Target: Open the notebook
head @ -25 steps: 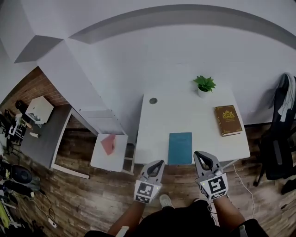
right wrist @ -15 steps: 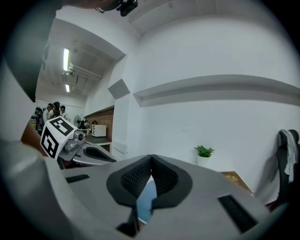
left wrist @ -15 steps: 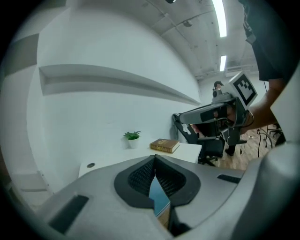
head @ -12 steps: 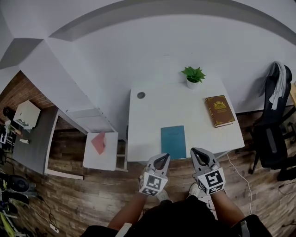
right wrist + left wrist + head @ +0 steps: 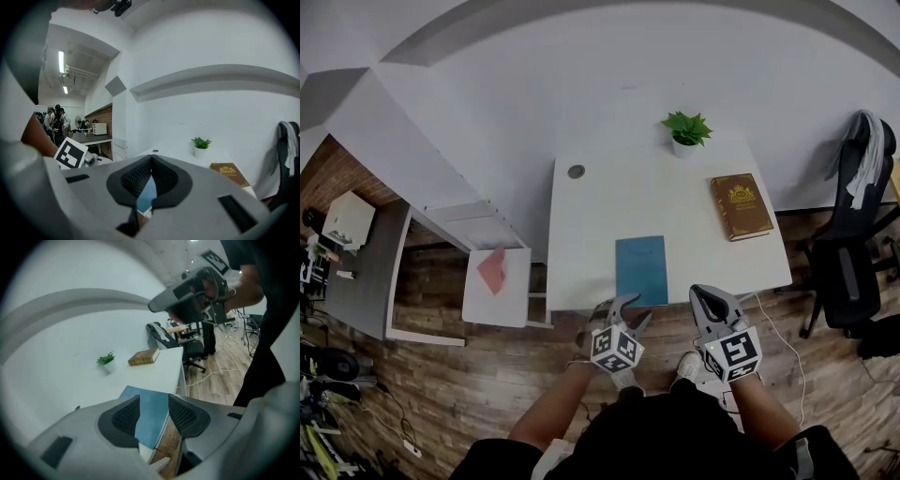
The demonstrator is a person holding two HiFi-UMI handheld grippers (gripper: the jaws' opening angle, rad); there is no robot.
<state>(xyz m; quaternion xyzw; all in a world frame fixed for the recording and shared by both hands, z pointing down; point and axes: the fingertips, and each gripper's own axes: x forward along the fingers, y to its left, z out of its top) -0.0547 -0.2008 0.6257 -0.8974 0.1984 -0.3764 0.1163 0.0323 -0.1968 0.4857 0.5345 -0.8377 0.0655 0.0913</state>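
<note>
A closed teal notebook [image 5: 641,269] lies flat near the front edge of the white table [image 5: 600,202]. My left gripper [image 5: 628,311] hovers just off that edge, in front of the notebook's near left corner. Its jaws have just been opening and now stand open with nothing between them. In the left gripper view the notebook [image 5: 152,425] shows through the gap of the left gripper [image 5: 153,400], a little ahead of the tips. My right gripper [image 5: 711,302] is shut and empty, off the front edge to the notebook's right. Its closed tips [image 5: 151,162] hide most of the notebook [image 5: 149,193].
A brown hardcover book [image 5: 741,206] lies at the table's right side. A small potted plant [image 5: 686,131] stands at the back. A cable grommet [image 5: 576,172] sits back left. A black chair [image 5: 848,262] is to the right, and a low side table [image 5: 497,286] to the left.
The left gripper's jaws went from shut to open, and it sank and rolled toward the notebook's near edge. The right gripper dropped slightly and stayed shut.
</note>
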